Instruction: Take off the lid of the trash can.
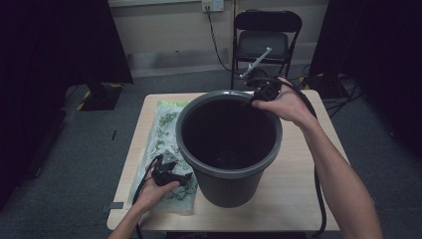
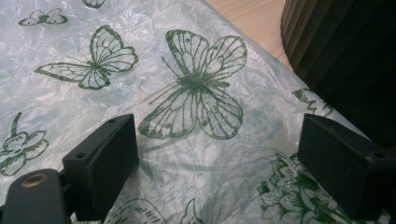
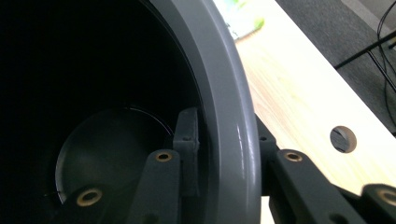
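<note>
My right gripper (image 1: 257, 95) pinches the far rim of the bin (image 1: 229, 149), one jaw inside the wall, one outside; the bin stands upright mid-table (image 1: 298, 189); my left gripper (image 1: 171, 174) hovers low over the butterfly-print bag (image 2: 187, 93), jaws spread wide, nothing between them; the bag lies flat just left of the bin, touching its base.

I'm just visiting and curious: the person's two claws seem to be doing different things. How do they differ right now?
The right claw is clamped on the rim of the grey bin, one jaw inside and one outside; the left claw is open, holding nothing. The right claw is up at the bin's far edge; the left claw is low over the butterfly-printed plastic bag on the table. Both have black jaws and are hand-held.
</note>
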Demonstrator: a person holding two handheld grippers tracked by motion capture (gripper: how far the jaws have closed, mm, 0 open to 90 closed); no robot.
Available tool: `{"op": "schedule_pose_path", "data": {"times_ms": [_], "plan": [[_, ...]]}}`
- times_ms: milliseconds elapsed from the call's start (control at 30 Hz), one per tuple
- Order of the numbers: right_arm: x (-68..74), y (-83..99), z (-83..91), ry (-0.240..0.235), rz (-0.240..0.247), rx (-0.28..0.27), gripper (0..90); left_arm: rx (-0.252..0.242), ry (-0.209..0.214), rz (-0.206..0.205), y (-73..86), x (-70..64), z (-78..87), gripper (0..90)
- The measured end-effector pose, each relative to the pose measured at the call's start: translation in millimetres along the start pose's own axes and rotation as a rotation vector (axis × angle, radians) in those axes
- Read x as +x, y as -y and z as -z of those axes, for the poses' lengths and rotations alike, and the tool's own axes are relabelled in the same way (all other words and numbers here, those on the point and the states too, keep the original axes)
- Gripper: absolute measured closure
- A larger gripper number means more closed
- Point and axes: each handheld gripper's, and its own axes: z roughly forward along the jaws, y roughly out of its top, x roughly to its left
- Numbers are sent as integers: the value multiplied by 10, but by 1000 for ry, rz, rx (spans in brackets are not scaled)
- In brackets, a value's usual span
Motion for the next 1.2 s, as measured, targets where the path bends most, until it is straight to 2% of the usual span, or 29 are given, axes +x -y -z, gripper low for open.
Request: {"op": "schedule_pose_path", "data": {"times_ms": [167, 300, 500, 567, 633, 667, 833, 1000, 1067, 1100, 1133, 1200], "plan": [[-17, 2, 22, -12, -15, -11, 729, 0, 1, -1, 0, 1, 0, 115], [-25, -5, 79, -19, -31, -43, 737, 2, -1, -2, -2, 1, 1, 115], [-26, -31, 176, -4, -26, -94, 743, 2, -1, -2, -2, 1, 1, 115], [-23, -35, 189, -1, -15, -86, 692, 3, -1, -2, -2, 1, 1, 115], [-28, -34, 180, -14, -4, -57, 679, 1, 1, -1, -1, 1, 0, 115], [-35, -32, 177, 3, -9, -48, 683, 0, 1, -1, -1, 1, 0, 115], [-47, -26, 155, -13, 4, -28, 746, 0, 1, -2, -1, 2, -1, 115], [-25, -57, 118, -6, 19, 1, 740, 2, -4, -9, -3, 6, 1, 115], [-24, -60, 120, -4, 23, 1, 743, 3, -2, -6, -3, 3, 2, 115], [-5, -59, 124, 9, 43, -1, 743, 0, 1, -3, -1, 2, -1, 115], [3, -61, 131, 14, 42, 6, 749, 4, -6, -9, -4, 5, 3, 115], [-17, -55, 165, -2, 30, -20, 769, 4, -5, -9, -4, 5, 2, 115]]}}
